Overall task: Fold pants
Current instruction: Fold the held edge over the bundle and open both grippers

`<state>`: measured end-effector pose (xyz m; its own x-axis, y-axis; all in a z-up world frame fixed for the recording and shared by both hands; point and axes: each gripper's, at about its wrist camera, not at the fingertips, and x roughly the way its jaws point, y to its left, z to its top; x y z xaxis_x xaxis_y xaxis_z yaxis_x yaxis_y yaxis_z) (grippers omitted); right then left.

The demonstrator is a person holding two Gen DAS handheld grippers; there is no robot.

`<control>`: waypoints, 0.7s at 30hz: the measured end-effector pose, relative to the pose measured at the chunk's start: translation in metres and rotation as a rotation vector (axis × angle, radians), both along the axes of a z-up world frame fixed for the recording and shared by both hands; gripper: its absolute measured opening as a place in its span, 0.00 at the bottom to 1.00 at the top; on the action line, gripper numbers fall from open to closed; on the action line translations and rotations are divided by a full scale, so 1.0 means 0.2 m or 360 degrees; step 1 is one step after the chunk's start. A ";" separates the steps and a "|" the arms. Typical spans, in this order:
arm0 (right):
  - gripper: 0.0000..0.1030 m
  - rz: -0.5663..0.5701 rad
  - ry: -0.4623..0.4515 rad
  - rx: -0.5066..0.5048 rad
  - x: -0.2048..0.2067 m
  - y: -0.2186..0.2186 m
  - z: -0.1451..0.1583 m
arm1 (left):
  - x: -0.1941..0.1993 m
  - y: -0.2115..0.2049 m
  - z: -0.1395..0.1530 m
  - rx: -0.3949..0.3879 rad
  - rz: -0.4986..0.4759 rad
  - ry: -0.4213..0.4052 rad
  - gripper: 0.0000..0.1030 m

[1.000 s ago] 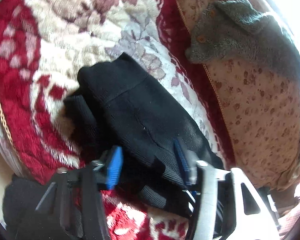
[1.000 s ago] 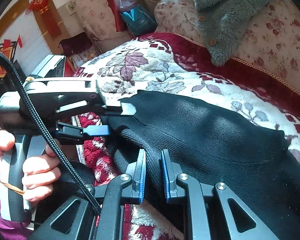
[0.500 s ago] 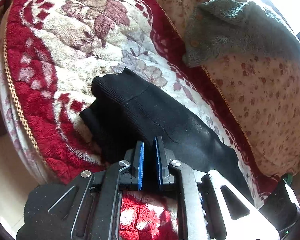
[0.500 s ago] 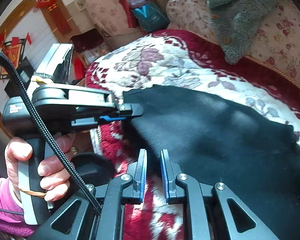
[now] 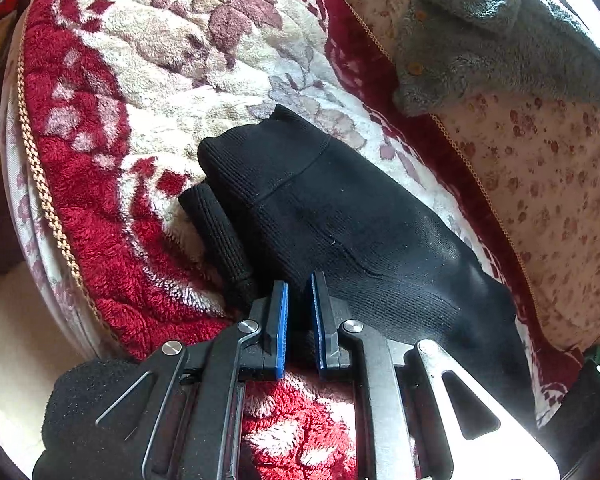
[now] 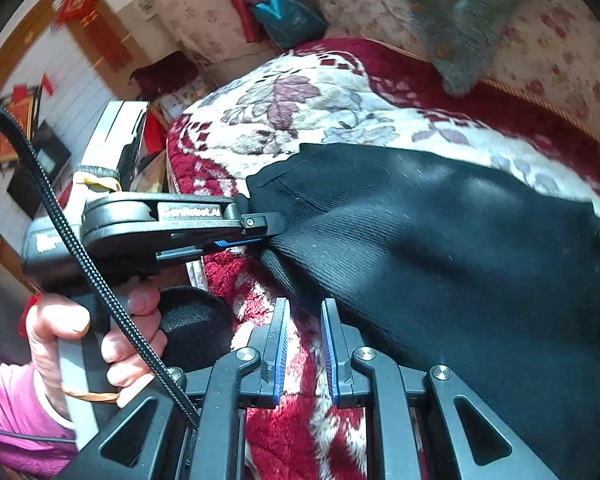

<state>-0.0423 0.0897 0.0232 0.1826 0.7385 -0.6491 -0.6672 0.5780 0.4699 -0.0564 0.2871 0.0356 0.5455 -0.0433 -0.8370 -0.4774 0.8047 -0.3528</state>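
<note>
Black knit pants (image 5: 340, 220) lie folded lengthwise on a red and cream floral blanket (image 5: 160, 60), ribbed waistband toward the far left. My left gripper (image 5: 298, 292) pinches a fold of their near edge between its blue pads, and its jaws are opening slightly. The right wrist view shows the left gripper (image 6: 268, 236) from the side, clamped on the pants (image 6: 440, 248) at their left end. My right gripper (image 6: 304, 308) is nearly closed. The pants' near edge meets its tips, and blanket shows through the rest of the narrow gap.
A grey fleecy garment (image 5: 500, 32) drapes over the floral back cushion (image 5: 540, 180). The blanket's corded edge (image 5: 52, 220) drops to the floor on the left. A person's hand (image 6: 80, 332) holds the left gripper's handle, with a dark fuzzy object (image 6: 196, 320) beside it.
My left gripper, wide open around the pants a second ago, has closed on their near edge and shifted along it. The pants lie flatter. The right gripper has stayed narrow.
</note>
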 end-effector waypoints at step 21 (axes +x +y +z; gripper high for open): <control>0.38 -0.0421 0.0090 0.0194 -0.04 -0.57 0.12 | -0.19 -0.01 0.19 0.0014 0.0078 -0.0053 0.25</control>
